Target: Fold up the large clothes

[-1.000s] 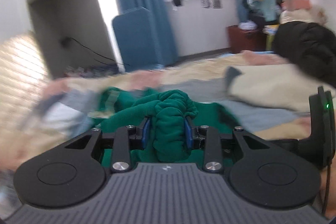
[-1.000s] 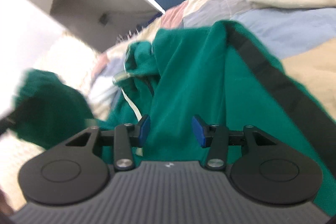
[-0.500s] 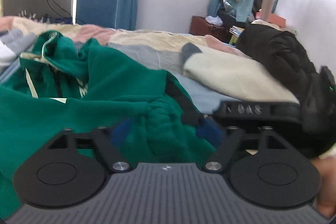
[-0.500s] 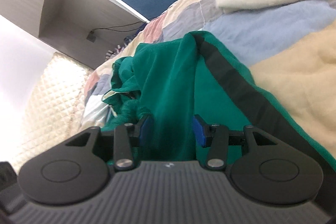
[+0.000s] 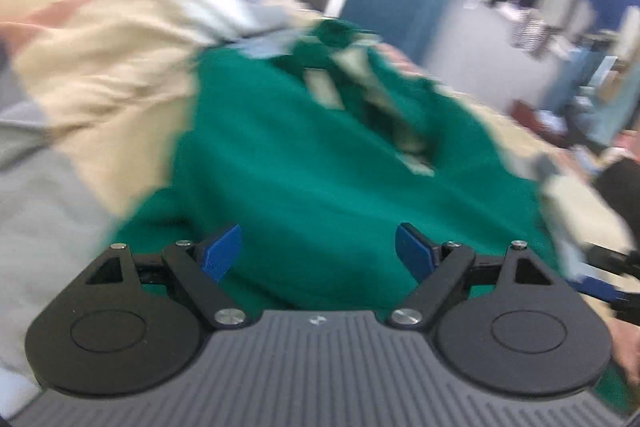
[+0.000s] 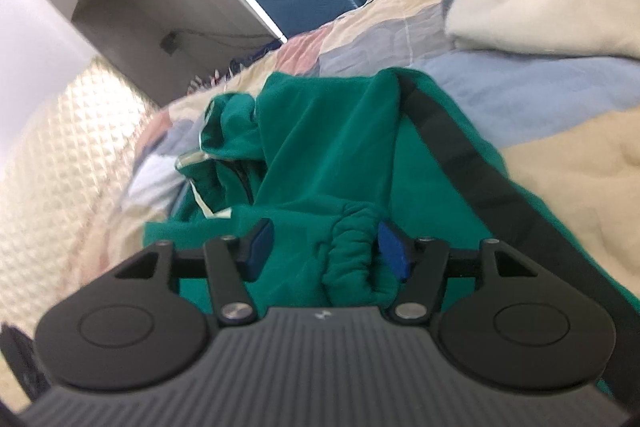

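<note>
- Left gripper (image 5: pixel 318 251): jaws spread wide, nothing between the blue pads but flat green cloth lying below them; no grip. They have just been opening, having let go of the bunched cuff.
- Right gripper (image 6: pixel 320 247): jaws part-open and just now widening. The gathered cuff (image 6: pixel 352 251) sits between them, against the right-hand pad; the left-hand pad stands clear of it. Not a pinch as far as I can see.
- The green sweatshirt (image 5: pixel 320 155) lies spread on the patchwork quilt (image 5: pixel 104 75) of the bed, body roughly flat, collar end rumpled at the far side with pale lining or tags showing. Left view is motion-blurred, so fine folds are uncertain.
- A dark band (image 6: pixel 472 155) runs along the garment's edge in the right view, with the sleeve laid across the body.
- A cream blanket (image 6: pixel 552 11) is heaped further along the bed, apart from the garment.
- Handling, my judgement: soft, thick fleece-like knit, light for its bulk, limp, not slippery or fragile. It will sag and bunch wherever unsupported, and drag on the quilt.
- Best holds are likely the firmer parts: ribbed cuff, hem band, shoulder seam. Pinching a single layer mid-panel risks lifting only a pucker.
- Next fold probably wants both grippers on one edge, well apart, so the cloth travels flat.
</note>
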Action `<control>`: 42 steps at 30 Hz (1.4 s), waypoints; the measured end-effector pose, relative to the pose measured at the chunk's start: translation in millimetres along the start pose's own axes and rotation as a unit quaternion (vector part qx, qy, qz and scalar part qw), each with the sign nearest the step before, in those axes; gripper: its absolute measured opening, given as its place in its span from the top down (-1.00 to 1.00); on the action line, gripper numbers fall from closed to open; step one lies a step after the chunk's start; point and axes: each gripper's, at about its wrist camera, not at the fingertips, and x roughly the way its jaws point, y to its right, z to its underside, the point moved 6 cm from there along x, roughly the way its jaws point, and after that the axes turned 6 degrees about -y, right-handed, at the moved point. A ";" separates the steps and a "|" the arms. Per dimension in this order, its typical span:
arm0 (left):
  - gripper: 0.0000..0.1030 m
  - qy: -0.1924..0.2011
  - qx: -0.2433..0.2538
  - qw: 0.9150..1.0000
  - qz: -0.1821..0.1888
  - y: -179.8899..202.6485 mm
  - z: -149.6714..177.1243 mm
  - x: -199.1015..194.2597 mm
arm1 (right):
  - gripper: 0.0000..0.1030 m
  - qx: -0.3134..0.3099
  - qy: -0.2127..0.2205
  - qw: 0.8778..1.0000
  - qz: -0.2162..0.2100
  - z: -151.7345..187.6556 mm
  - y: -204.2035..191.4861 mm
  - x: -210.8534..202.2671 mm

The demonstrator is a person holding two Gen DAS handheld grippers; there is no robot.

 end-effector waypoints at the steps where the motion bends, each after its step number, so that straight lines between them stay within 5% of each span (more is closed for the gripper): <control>1: -0.69 -0.005 -0.017 1.000 -0.006 -11.6 -3.3 6.1 | -0.19 -0.011 -0.003 1.000 0.010 2.1 -4.0 4.6; 6: -0.69 0.001 -0.056 0.998 -0.028 -43.0 -15.7 24.2 | -0.19 -0.055 -0.012 0.997 0.053 10.7 -14.8 21.5; 11: -0.62 -0.002 -0.084 0.996 0.005 -58.7 -20.0 48.0 | -0.19 -0.106 -0.011 0.989 0.106 13.8 -13.9 38.0; 13: -0.50 -0.001 -0.096 0.995 0.018 -59.9 -25.0 57.1 | -0.19 -0.107 -0.018 0.988 0.111 15.5 -12.4 46.1; 20: 0.45 0.011 -0.096 0.995 0.036 -54.3 -32.6 60.2 | -0.21 -0.145 -0.021 0.980 0.135 20.7 -19.2 61.4; 23: 0.60 0.026 -0.099 0.994 0.038 -54.8 -38.9 48.7 | -0.21 -0.157 -0.019 0.978 0.137 25.2 -25.2 61.0; 32: 0.64 0.075 -0.156 0.985 0.003 -93.5 -55.4 18.7 | -0.21 -0.230 -0.023 0.970 0.068 53.4 -68.9 58.0; 37: 0.63 0.059 -0.221 0.974 0.003 -123.8 -53.1 25.6 | -0.20 -0.301 -0.046 0.951 0.047 77.6 -94.7 69.7; 42: 0.60 0.038 -0.198 0.979 -0.022 -120.8 -49.2 37.0 | -0.20 -0.281 -0.089 0.954 0.046 81.4 -87.8 90.3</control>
